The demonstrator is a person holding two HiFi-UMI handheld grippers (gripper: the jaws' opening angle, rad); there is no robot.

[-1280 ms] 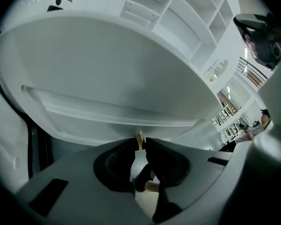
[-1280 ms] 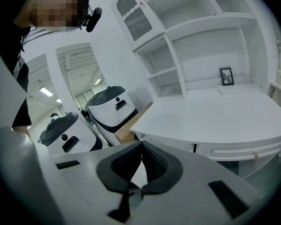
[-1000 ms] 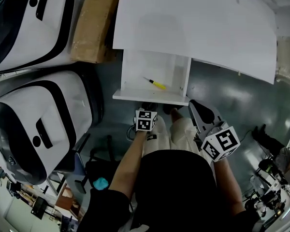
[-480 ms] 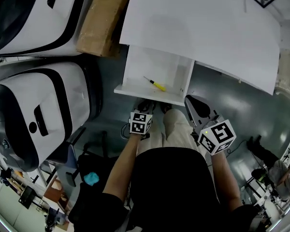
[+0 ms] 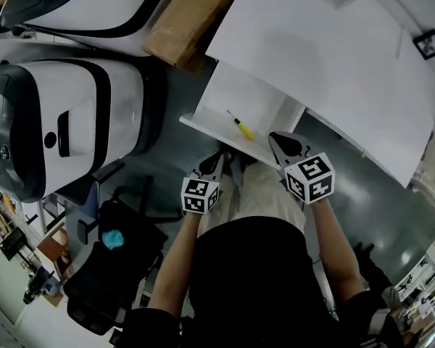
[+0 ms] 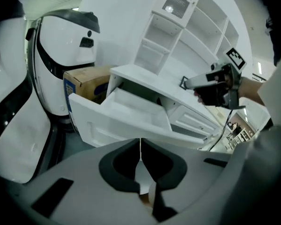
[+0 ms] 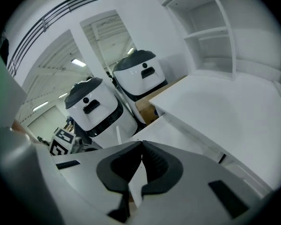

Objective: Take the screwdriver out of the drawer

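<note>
Head view: the drawer (image 5: 228, 93) is pulled out from under the white desk (image 5: 333, 56), and the screwdriver (image 5: 239, 125) lies on its floor. It has a yellow handle and a thin dark shaft, and it sits close to the front edge, shaft aimed at about 10 o'clock. Nothing is touching it.

The left gripper (image 6: 140, 143) is clenched. Its jaws have just been closing and now they meet, with nothing between them. In the head view it hangs outside the drawer, at roughly 7 o'clock from the screwdriver and a bit short of the front panel.

The right gripper (image 7: 141, 145) is clamped shut too, pads together and empty. From above, its nose sits at about 3 to 4 o'clock from the screwdriver, right over the drawer's front corner. I can't tell if it actually touches the panel.

Around it: a cardboard box (image 5: 192, 17) at 11 o'clock from the drawer, wedged against the desk. A big white machine with black trim (image 5: 65, 129) stands at 9 o'clock. A black chair (image 5: 109, 281) with something bright blue on it is down at 7 o'clock. In the left gripper view the other gripper shows up at 2 o'clock, above the desk edge.
</note>
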